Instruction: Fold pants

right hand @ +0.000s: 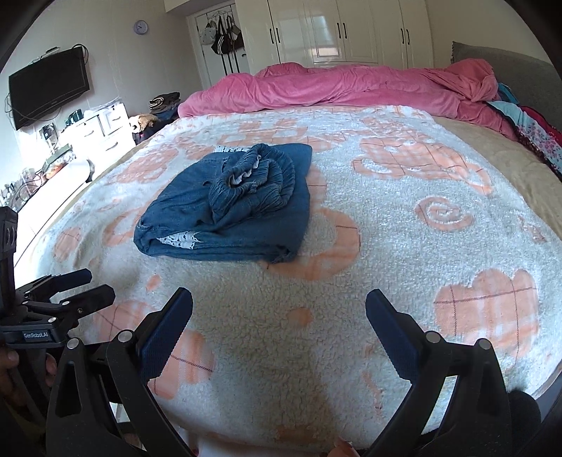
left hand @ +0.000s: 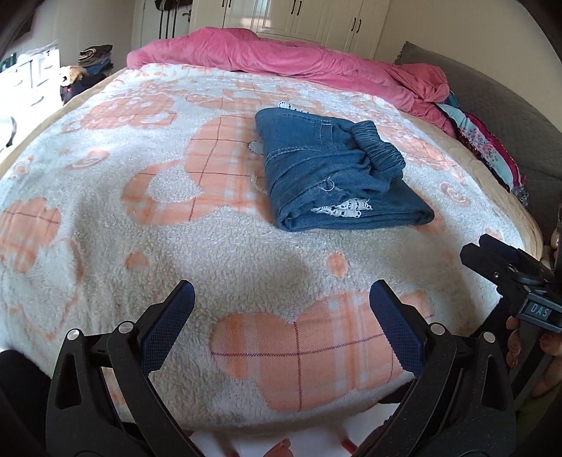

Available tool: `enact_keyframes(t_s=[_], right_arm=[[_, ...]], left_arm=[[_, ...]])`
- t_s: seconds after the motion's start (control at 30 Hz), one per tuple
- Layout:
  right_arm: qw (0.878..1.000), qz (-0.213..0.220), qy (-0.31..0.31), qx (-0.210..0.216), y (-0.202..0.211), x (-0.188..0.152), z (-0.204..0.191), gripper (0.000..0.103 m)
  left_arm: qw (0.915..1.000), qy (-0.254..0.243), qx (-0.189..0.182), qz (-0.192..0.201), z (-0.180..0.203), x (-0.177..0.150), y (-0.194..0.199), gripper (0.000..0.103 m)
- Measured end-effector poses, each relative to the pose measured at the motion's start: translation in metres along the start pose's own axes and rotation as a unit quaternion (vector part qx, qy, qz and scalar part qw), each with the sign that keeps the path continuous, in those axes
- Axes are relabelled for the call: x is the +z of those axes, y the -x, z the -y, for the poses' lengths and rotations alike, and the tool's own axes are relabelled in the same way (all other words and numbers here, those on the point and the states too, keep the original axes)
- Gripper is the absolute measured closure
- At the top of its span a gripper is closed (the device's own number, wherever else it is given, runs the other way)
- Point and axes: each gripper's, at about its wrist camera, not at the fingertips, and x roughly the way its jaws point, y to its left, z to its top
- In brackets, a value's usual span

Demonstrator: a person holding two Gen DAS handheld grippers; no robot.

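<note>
Blue denim pants (left hand: pixel 333 168) lie folded in a compact bundle on the bed's white and peach fleece blanket (left hand: pixel 175 228), with the elastic waistband bunched on top and white lace showing at the near edge. In the right wrist view the same pants (right hand: pixel 232 211) sit left of centre. My left gripper (left hand: pixel 281 295) is open and empty, held back near the bed's front edge, well short of the pants. My right gripper (right hand: pixel 279 298) is also open and empty, equally far back. Each gripper shows at the edge of the other's view: the right gripper (left hand: pixel 491 260), the left gripper (right hand: pixel 87 284).
A rumpled pink duvet (left hand: pixel 281 52) lies across the far side of the bed. Patterned clothes (left hand: pixel 491 147) are piled by the grey headboard (left hand: pixel 491 88) at the right. White wardrobes (right hand: pixel 337 31), a wall TV (right hand: pixel 49 88) and white drawers (right hand: pixel 102 130) stand beyond.
</note>
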Motion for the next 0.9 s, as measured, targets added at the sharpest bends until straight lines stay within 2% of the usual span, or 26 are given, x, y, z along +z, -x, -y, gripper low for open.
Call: enact_keyframes(t_s=[0.9], right_arm=[[1.0, -0.008, -0.003, 0.004, -0.0024, -0.0011, -0.0003, 0.005]], left_arm=[[0.9999, 0.009, 0.008, 0.004, -0.0039, 0.0036, 0.0015, 0.009]])
